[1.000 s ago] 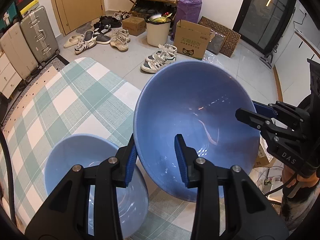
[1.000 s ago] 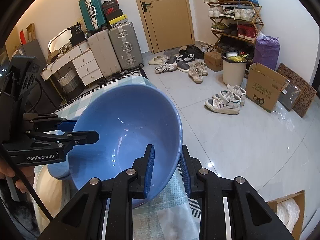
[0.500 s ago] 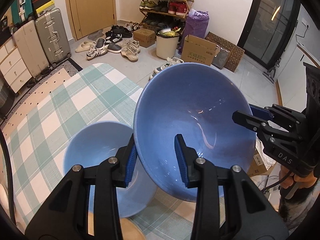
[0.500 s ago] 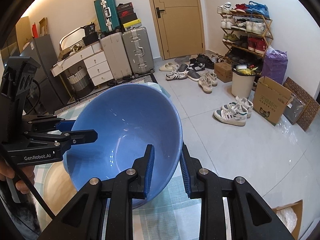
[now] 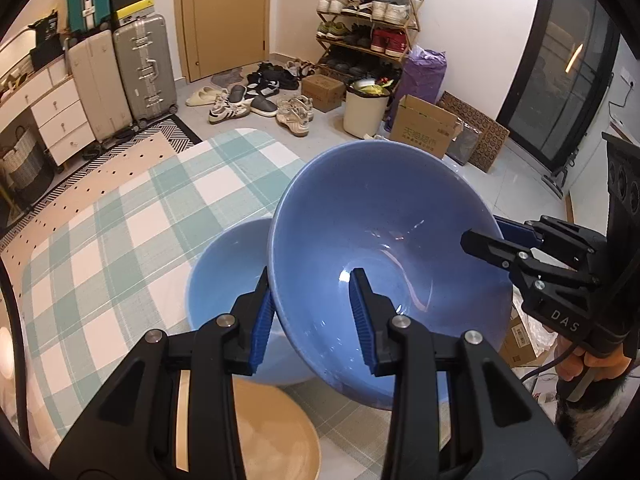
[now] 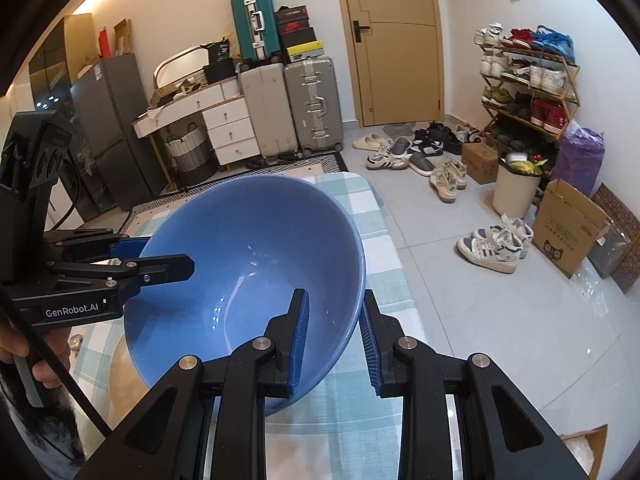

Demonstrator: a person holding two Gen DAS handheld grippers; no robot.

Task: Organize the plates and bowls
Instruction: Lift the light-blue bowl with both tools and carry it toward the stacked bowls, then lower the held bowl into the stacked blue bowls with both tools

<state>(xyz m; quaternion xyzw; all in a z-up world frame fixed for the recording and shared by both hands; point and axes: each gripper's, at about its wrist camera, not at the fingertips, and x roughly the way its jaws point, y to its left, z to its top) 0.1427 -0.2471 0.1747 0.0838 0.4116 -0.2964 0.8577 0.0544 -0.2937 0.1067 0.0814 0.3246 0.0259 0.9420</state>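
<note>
We tilt both grippers downward: left gripper (image 5: pixel 312 312) and right gripper (image 6: pixel 334 332) each pinch the blue bowl's (image 5: pixel 384 248) opposite rims.

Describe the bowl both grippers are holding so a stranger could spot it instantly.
On the green-and-white checked tablecloth, two blue bowls sit close together. The held blue bowl is the tilted, raised one, pinched at opposite rims by the left gripper and right gripper; the lower blue bowl rests untouched.

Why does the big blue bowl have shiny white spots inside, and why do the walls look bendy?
In the left wrist view, the shiny streaks inside the held blue bowl are glare from room lights; in the right wrist view, small glints dot it too. The fisheye lens bends the door and darkens both pictures' corners.
</note>
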